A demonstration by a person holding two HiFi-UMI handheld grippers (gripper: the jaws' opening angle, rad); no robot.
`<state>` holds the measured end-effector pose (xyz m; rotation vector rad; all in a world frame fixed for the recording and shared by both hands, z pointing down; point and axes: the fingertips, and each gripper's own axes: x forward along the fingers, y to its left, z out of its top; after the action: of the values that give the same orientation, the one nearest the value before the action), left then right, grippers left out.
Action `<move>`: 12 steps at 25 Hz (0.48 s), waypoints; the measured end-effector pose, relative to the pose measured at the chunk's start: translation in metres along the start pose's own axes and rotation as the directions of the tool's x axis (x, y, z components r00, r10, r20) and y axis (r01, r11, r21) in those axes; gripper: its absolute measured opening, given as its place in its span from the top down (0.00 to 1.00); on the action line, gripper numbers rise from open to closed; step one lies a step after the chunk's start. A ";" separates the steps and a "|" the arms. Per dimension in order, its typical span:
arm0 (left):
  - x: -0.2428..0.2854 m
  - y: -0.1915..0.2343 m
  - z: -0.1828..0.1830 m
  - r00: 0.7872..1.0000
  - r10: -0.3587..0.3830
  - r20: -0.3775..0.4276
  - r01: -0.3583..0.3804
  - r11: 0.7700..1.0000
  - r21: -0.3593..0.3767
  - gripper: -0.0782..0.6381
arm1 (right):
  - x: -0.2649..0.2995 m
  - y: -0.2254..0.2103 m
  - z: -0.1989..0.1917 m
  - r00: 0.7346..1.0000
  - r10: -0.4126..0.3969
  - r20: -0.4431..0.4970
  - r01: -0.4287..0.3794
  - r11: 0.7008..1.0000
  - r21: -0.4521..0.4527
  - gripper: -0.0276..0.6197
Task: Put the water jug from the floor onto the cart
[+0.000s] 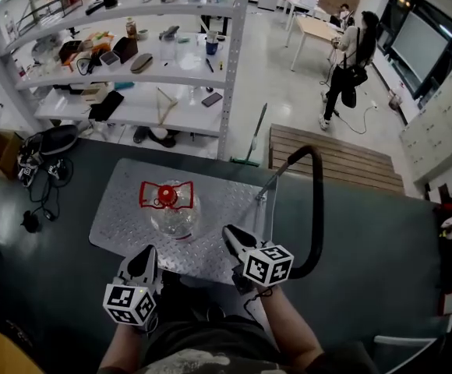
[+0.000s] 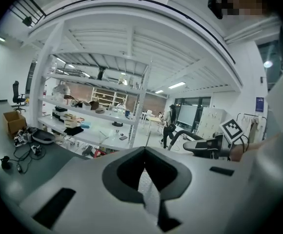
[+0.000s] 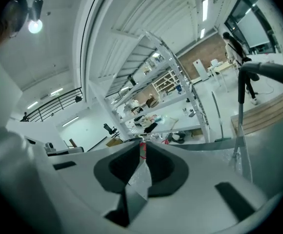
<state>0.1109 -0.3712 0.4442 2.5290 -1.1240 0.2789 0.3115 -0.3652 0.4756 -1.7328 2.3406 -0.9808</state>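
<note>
Nearest to us are the two grippers, both over the near edge of the cart and both clear of the jug. Our left gripper (image 1: 146, 255) has its jaws together with nothing in them. Our right gripper (image 1: 234, 236) seems to keep a thin slit between its tips, though the gap is too fine for us to be sure. Nothing sits in it either way.

Beyond them is the cart (image 1: 125, 216), a flat metal deck with its push bar (image 1: 318, 209) rising at the right end. The jug (image 1: 175, 215) stands upright near the middle of the deck, well in from every edge. Its red handle (image 1: 164, 194) is on top.

We judge the placing done, so the risks now are ours to cause:
- The jug stands free on a deck with no rail along three edges.
- A careless sweep of either gripper across the near edge could clip the jug and tip it or push it.
- A knock on the push bar could jolt the cart, and the water's weight would carry the jug toward an open edge.
- We would draw both grippers straight back, away from the deck.
</note>
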 end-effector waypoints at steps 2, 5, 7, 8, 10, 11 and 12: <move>-0.010 -0.019 -0.004 1.000 0.008 0.009 -0.008 1.000 -0.010 0.88 | -0.014 0.008 -0.003 0.999 0.032 0.007 -0.032 0.999 0.006 0.95; -0.029 -0.043 -0.011 1.000 0.021 0.007 -0.021 1.000 -0.018 0.88 | -0.031 0.029 -0.011 0.994 0.109 -0.019 -0.108 0.994 0.014 0.97; -0.043 -0.051 -0.018 1.000 0.030 -0.005 -0.030 1.000 -0.007 0.88 | -0.042 0.044 -0.019 0.988 0.150 -0.045 -0.151 0.988 -0.016 0.97; -0.049 -0.053 -0.022 0.999 0.037 -0.009 -0.037 0.999 -0.004 0.88 | -0.047 0.050 -0.023 0.986 0.159 -0.056 -0.162 0.986 -0.041 0.97; -0.059 -0.055 -0.028 0.999 0.052 -0.007 -0.052 0.999 -0.014 0.88 | -0.056 0.055 -0.029 0.984 0.161 -0.070 -0.167 0.982 -0.083 0.97; -0.064 -0.056 -0.030 0.998 0.059 -0.003 -0.059 0.998 -0.021 0.88 | -0.060 0.057 -0.032 0.984 0.161 -0.073 -0.167 0.982 -0.091 0.97; -0.069 -0.058 -0.032 0.998 0.064 0.000 -0.064 0.998 -0.025 0.88 | -0.064 0.059 -0.035 0.984 0.162 -0.074 -0.168 0.981 -0.092 0.97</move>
<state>0.1078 -0.2760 0.4371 2.4748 -1.2026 0.2778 0.2709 -0.2838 0.4529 -1.5273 2.5658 -0.9251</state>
